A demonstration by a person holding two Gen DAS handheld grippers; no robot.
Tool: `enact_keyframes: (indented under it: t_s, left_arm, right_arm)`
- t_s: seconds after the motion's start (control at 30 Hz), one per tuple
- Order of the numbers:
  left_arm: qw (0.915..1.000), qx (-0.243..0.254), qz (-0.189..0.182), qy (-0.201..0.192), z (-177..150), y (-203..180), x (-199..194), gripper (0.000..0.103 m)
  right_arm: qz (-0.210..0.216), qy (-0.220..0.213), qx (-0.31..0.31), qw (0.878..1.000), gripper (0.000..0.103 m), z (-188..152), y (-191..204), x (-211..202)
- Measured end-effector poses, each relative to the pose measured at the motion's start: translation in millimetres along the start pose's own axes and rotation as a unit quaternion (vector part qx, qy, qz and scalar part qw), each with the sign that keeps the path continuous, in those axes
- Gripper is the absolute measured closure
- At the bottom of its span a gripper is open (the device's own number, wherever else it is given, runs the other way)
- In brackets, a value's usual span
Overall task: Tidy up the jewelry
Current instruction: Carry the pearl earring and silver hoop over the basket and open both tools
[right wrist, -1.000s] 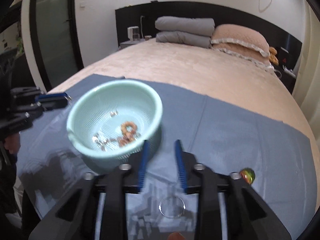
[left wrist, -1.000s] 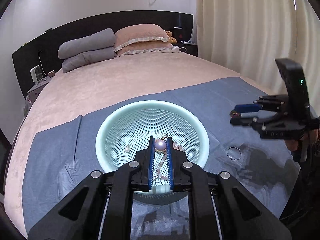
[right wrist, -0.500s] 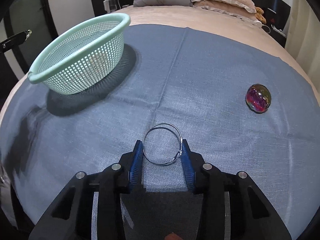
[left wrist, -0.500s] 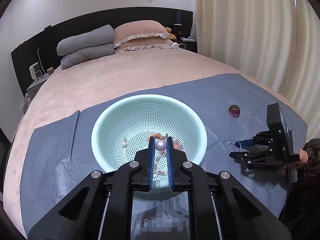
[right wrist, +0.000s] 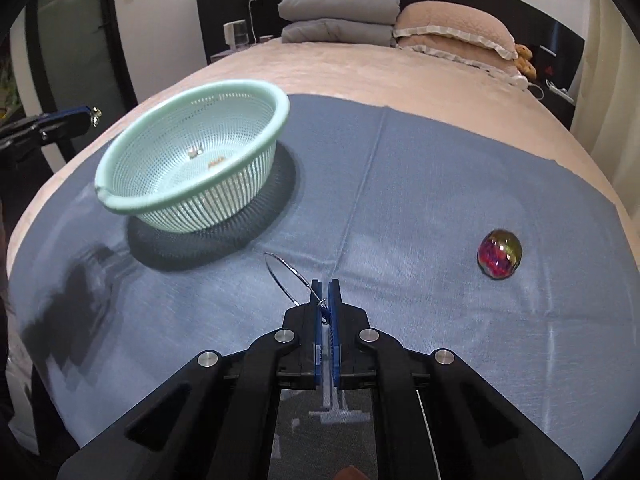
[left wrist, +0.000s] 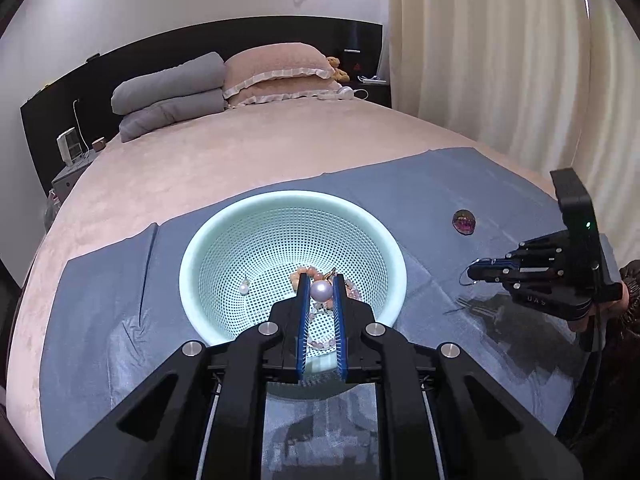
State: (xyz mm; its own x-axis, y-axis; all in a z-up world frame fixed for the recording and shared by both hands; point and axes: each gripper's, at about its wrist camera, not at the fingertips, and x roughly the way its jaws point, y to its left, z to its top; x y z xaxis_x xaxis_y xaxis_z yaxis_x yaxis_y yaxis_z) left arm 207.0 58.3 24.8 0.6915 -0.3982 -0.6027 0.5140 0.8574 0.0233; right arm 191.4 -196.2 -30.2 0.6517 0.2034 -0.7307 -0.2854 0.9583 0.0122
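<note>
Right hand-held gripper [right wrist: 325, 282] pinches the wire hoop [right wrist: 289, 275] – left hand-held gripper [left wrist: 321, 280] clamps a pearl [left wrist: 321, 291].

Left gripper [left wrist: 320, 292]: matte black linkage arms, blue ribbed pads, round silver screw heads at pivots, triangular cut-outs lower frame. Right gripper [right wrist: 325, 292]: same build, black frame, blue pads, four silver screws, thin pale cable lower right. In left wrist view, right edge: black box on its body with small green light, pale lettering on side.
</note>
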Motion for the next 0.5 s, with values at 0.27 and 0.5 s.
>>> enact_keyframes:
  t_s: [0.27,0.5]
  left_arm:
    - [1.0,-0.007,-0.006,-0.003,0,4,0,0.091]
    - [0.9998,-0.018,-0.001,0.01,-5,9,14,0.091]
  right_arm:
    - [0.03,-0.057,-0.043,0.997,0.1,63,29,-22]
    - [0.05,-0.041,-0.058,0.996,0.1,88,52,5]
